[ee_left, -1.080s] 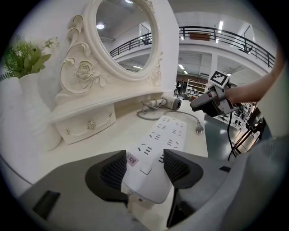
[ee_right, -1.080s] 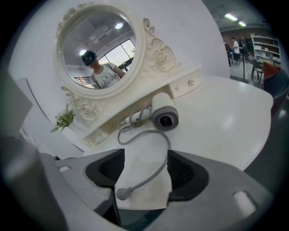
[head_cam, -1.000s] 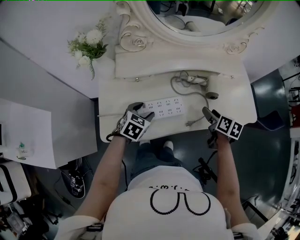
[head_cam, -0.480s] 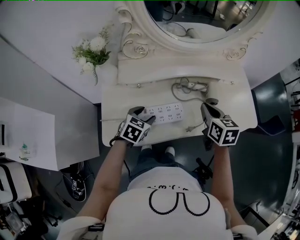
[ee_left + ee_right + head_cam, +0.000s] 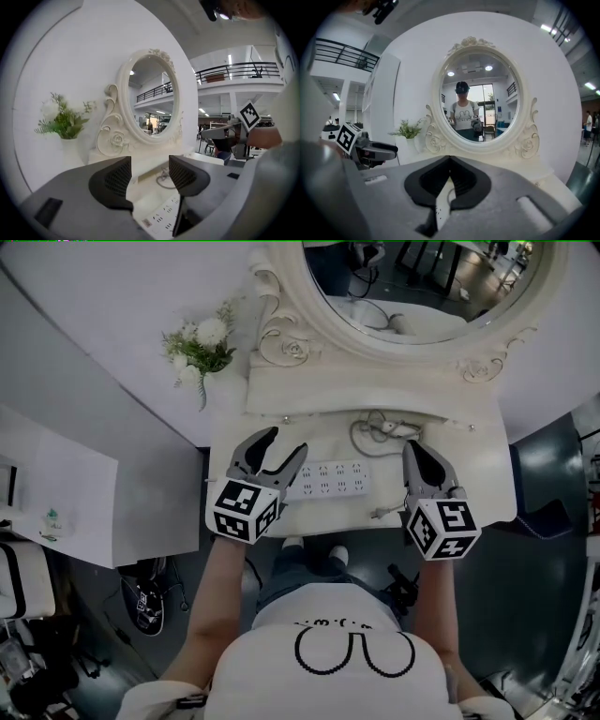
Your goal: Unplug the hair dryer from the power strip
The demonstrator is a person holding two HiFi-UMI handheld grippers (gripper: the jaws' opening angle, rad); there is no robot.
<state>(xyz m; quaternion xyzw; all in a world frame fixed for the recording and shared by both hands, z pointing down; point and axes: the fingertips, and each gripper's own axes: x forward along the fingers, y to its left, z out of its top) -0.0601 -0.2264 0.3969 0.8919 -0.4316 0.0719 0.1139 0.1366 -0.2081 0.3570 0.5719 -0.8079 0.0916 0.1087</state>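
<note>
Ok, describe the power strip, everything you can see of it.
The power strip is a long white plastic-looking bar with two rows of sockets, none visibly holding a plug. It lies flat, face up, on the white vanity top, running left to right in front of the mirror. The left gripper, open, covers its left end from above.

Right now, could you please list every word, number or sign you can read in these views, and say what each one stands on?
No text can be read.
Shirt: a row of small print above the glasses drawing, too small to read.
Power strip: a label near its end, blurred.
Left cube and right cube: black-and-white square patterns only, no words.
</note>
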